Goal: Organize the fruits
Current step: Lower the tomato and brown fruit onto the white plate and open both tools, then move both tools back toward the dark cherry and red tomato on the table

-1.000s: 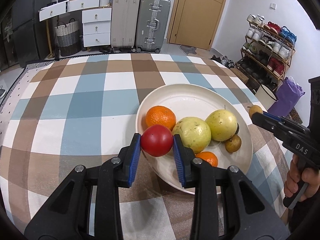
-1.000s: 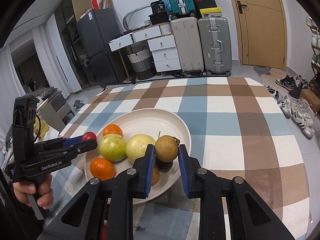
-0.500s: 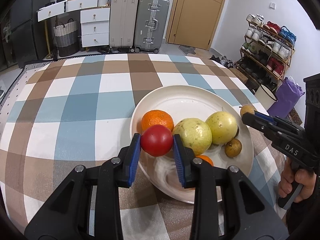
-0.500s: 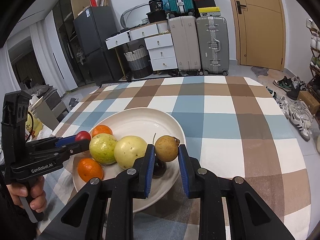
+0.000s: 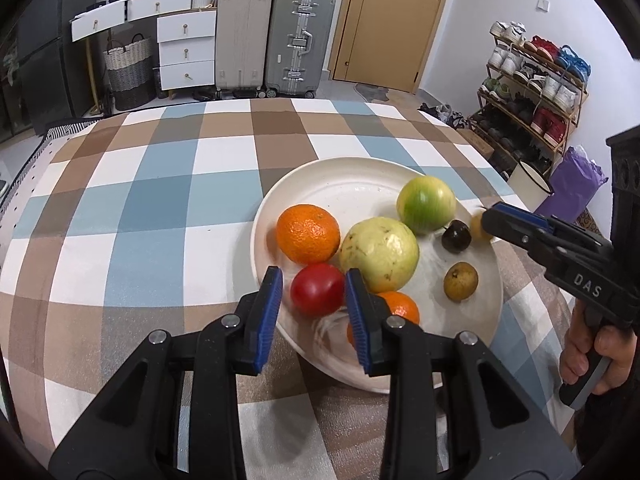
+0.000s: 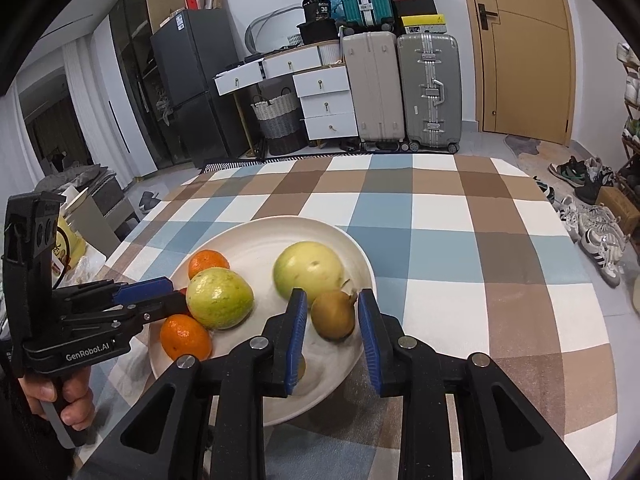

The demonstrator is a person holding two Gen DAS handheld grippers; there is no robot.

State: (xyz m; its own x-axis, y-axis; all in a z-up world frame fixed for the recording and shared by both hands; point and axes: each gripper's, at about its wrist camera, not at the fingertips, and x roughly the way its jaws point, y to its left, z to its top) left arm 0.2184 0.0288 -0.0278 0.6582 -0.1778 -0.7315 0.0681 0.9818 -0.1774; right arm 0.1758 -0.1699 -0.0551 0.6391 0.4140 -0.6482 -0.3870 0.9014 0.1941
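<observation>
- Fruit is sitting on the white plate (image 5: 280, 196) ahead of both my tongs, on the checked tablecloth (image 5: 152, 208).
- I am holding my left tongs (image 5: 314, 300) spread, with the red tomato (image 5: 317, 289) lying between the blue pads at the plate's near rim; a gap is showing on each side, so I am not pinching it.
- I am holding my right tongs (image 6: 333, 328) spread too, with the small brown pear (image 6: 333, 314) resting between the pads, apparently not gripped.
- Just beyond my left tips the orange (image 5: 308, 233) and the pale guava (image 5: 379, 254) are sitting close together; a second orange (image 5: 400, 308) is partly hiding behind my left tongs' right pad.
- The green-yellow apple (image 6: 308, 270) is sitting just past my right tips.
- I am judging the risk to be rolling: both round fruits are near the shallow rim, and a pad brushing one while I am pulling back could nudge it off the plate.
- Tilting the plate by pressing its edge could set the whole pile sliding.
</observation>
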